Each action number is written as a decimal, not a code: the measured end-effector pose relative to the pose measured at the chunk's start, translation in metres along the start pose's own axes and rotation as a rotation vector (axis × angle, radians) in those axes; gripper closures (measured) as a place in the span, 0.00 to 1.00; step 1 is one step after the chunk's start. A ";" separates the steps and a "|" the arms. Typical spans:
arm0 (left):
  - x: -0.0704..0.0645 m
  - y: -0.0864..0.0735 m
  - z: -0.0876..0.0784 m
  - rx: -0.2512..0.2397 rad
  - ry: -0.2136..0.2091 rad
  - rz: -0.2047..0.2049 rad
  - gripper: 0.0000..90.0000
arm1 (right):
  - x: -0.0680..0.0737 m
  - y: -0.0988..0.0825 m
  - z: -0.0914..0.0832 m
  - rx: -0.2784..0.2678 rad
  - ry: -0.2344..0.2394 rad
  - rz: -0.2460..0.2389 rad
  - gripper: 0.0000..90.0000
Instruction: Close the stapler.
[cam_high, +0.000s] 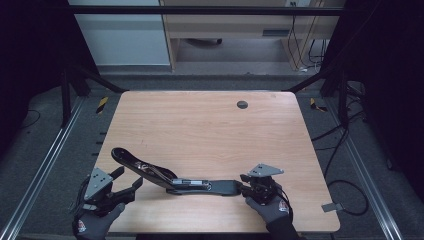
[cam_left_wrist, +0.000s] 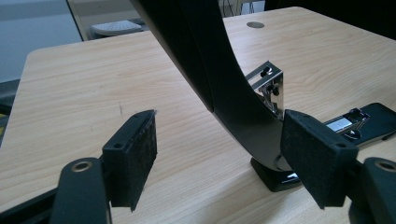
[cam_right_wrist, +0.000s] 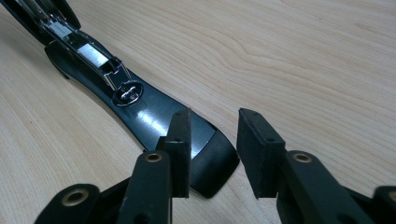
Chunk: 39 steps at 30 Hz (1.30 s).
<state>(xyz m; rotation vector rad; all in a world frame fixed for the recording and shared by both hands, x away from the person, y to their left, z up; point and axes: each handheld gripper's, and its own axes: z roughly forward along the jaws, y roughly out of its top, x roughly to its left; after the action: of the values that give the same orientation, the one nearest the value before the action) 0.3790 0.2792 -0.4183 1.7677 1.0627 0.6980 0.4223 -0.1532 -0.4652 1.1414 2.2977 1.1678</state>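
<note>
Black padded jaws of the left claw (cam_left_wrist: 219, 156) stand spread in the left gripper view, with the raised upper arm of an opened black stapler (cam_high: 175, 179) passing up between them; the right pad looks close against that arm near the hinge, though I cannot tell whether it touches, and the left pad is well clear. On the high view the stapler lies along the near edge of the table (cam_high: 200, 125), its base flat on the wood and its upper arm swung open and up toward the left hand (cam_high: 95, 222).

At the other end, the right claw (cam_right_wrist: 214, 151) has its jaws apart over the rounded tip of the base. One pad sits over the base's edge, the other beside it on bare wood, and nothing is pinched.

As I judge it, the risk lies in that offset: if the right jaws close where they are, they may nip just the rim and skid the base sideways. With the left jaws loose, the spring-loaded arm could snap down or twist the whole stapler on the smooth wood.
</note>
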 end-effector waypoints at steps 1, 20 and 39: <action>0.000 0.001 0.000 -0.002 0.002 0.001 0.30 | 0.001 0.000 0.000 0.004 -0.002 -0.001 0.76; 0.008 0.025 0.003 -0.025 0.008 -0.003 0.37 | 0.007 -0.003 -0.001 0.028 -0.006 -0.006 0.87; 0.011 0.035 0.009 -0.024 -0.005 -0.014 0.55 | 0.011 -0.003 0.007 0.052 0.013 0.003 1.00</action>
<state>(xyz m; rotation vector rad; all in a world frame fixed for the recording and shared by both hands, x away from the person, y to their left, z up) 0.4040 0.2789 -0.3896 1.7390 1.0584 0.6950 0.4177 -0.1418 -0.4711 1.1588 2.3496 1.1260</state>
